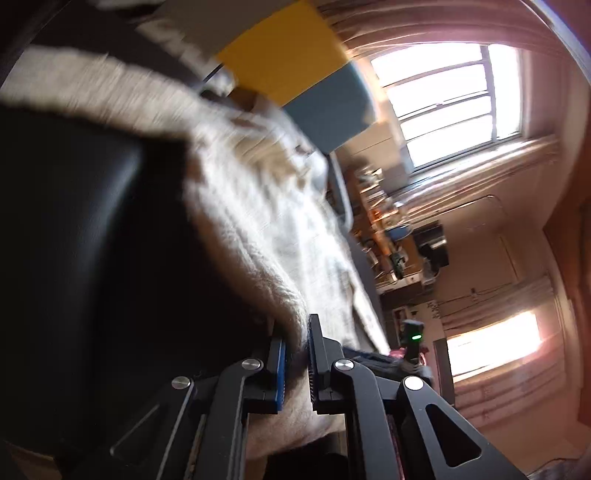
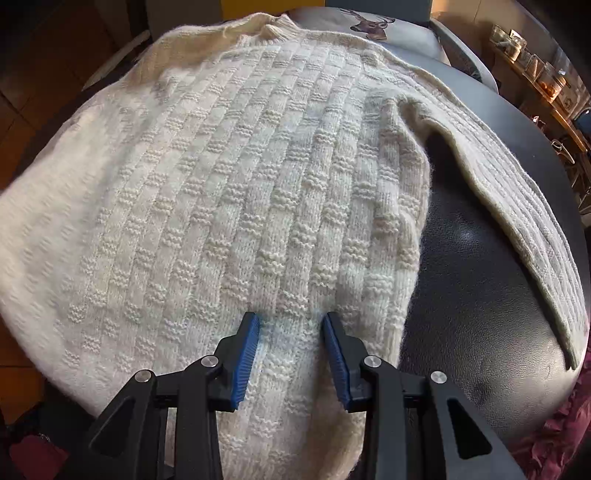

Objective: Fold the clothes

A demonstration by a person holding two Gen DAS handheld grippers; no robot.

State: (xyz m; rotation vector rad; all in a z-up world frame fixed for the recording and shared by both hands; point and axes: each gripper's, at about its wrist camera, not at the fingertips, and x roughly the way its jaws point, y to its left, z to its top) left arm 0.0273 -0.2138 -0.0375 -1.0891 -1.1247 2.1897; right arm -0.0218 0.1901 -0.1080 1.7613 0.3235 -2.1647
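Between the blue-padded fingers (image 2: 246, 363) of the right tongs (image 2: 291, 360), a cream basket-weave knit sweater (image 2: 229, 192) is seen spread flat over a black leather-like worktop (image 2: 476, 306). These tongs are held apart, the knit lying under the gap and not pinched. Ahead of the tongs the sweater's ribbed collar (image 2: 275, 27) lies at the far end; to their right one sleeve (image 2: 517, 206) is stretched out diagonally, with bare worktop between sleeve and body. Beyond the collar a grey cushion printed with a deer's head (image 2: 369, 26) is visible.

In the left wrist view, which is tilted and motion-blurred, the left tongs (image 1: 295, 363) are closed on an edge of the same sweater (image 1: 251, 206), cream knit being gripped between the two pads. To their left the dark worktop (image 1: 92, 240) is shown; ahead and to their right, bright windows (image 1: 454, 107) and a cluttered shelf (image 1: 388, 229) are seen.
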